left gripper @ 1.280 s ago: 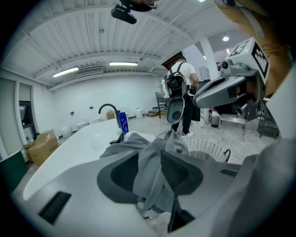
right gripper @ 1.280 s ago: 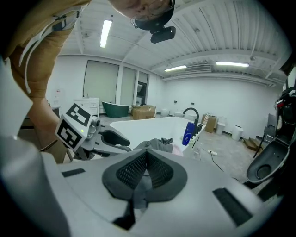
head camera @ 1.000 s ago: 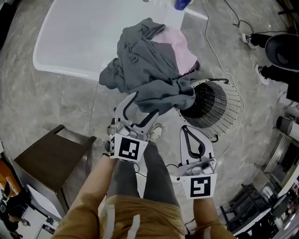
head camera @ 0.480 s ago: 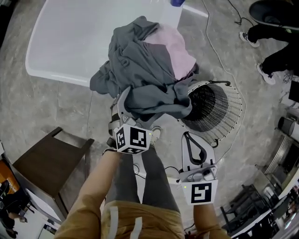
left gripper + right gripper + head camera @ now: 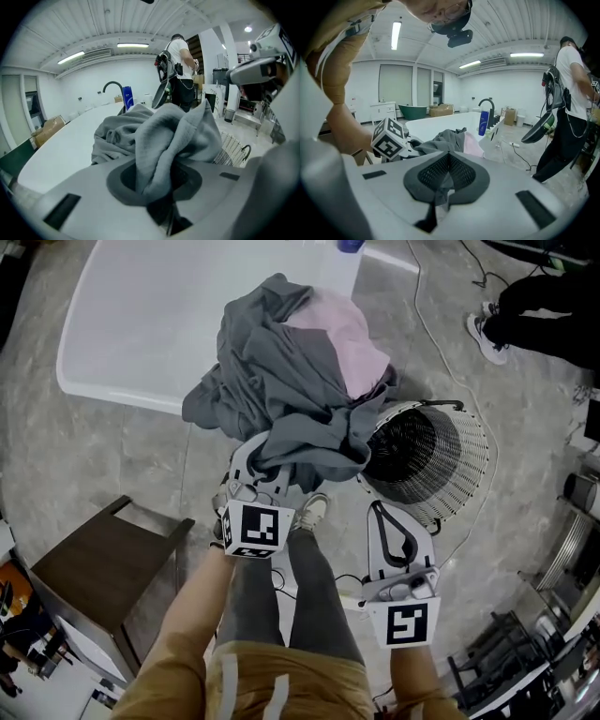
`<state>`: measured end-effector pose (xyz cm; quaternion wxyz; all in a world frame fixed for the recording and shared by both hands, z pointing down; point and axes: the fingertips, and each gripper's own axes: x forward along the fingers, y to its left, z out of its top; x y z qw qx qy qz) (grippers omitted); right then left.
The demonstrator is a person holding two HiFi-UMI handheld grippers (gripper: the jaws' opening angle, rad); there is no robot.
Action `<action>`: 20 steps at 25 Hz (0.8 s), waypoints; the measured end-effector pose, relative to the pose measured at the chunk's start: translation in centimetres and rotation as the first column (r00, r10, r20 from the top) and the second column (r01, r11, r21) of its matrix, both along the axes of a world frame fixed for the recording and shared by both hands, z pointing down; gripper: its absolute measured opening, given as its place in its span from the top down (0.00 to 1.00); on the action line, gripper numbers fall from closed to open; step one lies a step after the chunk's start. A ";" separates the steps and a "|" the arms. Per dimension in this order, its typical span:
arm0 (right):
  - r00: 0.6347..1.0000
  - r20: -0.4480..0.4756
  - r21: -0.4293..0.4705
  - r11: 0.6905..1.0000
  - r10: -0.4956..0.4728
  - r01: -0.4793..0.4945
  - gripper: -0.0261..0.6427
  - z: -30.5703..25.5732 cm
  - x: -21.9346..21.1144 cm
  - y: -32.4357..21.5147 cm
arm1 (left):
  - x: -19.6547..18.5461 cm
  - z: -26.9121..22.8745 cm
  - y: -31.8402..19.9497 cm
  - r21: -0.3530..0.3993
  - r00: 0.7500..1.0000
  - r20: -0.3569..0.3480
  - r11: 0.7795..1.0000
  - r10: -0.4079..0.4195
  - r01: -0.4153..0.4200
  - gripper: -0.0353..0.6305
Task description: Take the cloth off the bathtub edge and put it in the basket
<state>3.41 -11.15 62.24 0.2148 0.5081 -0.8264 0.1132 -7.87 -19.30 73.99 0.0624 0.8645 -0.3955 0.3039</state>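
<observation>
Beside the basket [image 5: 459, 456], the cloth [image 5: 300, 390] lay heaped on the bathtub [image 5: 141, 324] edge.
Left hand-held gripper [image 5: 262, 463], the nearer, had just clamped its hem, left of the basket; right hand-held gripper [image 5: 382, 514] hung shut, empty.

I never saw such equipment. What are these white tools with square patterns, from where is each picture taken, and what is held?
A person holds a two-jaw gripper in each hand; there is no robot. One camera looks down from the person's head; one rides on each gripper, looking along its jaws. The left gripper has just been closing and pinches the grey cloth, heaped with a pink cloth on the bathtub edge. The right gripper is shut, empty. A wire basket stands on the floor beside the tub.
</observation>
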 end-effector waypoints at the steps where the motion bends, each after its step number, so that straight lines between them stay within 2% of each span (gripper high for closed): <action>1: 1.000 0.005 0.007 1.000 0.001 -0.001 0.95 -0.3 -0.1 -0.1 | -0.1 -0.7 0.1 0.004 1.000 -0.024 1.000 -0.002 0.002 0.84; 7: 1.000 0.024 0.056 0.998 0.011 -0.012 0.95 -3.2 -0.3 -0.1 | -0.6 -8.9 0.5 0.087 0.981 -0.192 0.996 -0.013 0.030 0.85; 10: 0.999 0.035 0.096 0.995 0.017 -0.021 0.95 -5.4 -0.4 -0.1 | -1.4 -12.7 0.9 0.076 0.961 -0.270 0.993 -0.064 0.087 0.85; 15: 0.999 0.038 0.126 0.992 0.020 -0.024 0.95 -9.1 -0.7 0.9 | -2.4 -18.5 1.7 0.105 0.949 -0.305 0.988 -0.077 0.114 0.85; 20: 0.999 0.034 0.188 0.982 0.018 -0.024 0.95 -13.5 -1.2 1.4 | -3.1 -26.6 1.7 0.191 0.933 -0.356 0.974 -0.049 0.124 0.85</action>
